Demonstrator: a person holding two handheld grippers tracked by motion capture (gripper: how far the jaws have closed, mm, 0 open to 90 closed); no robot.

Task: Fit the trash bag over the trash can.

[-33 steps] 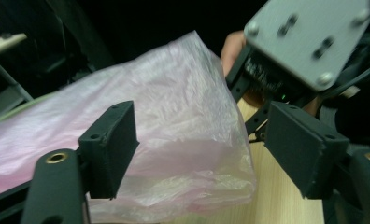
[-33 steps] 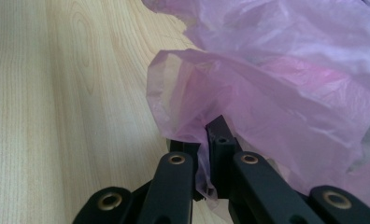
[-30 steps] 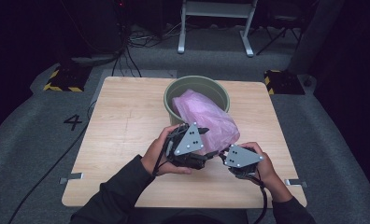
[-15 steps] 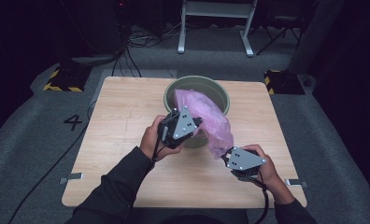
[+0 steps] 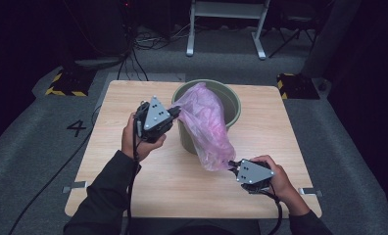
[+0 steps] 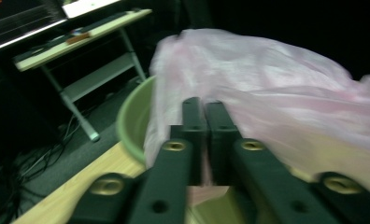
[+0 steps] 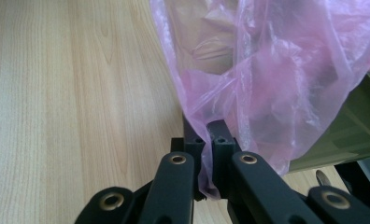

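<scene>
2 grippers (left [image 5: 175, 111], right [image 5: 231, 165]) clamp bag [image 5: 204, 122], stretching it over bin [image 5: 233, 100]; next: seat rim evenly.

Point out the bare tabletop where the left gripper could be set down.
Free: the table's left strip beside the left gripper, and the front edge between the forearms. Free too: the right strip past the green bucket. Crowded: the middle, where the pink bag stretches from the bucket to the right gripper.
</scene>
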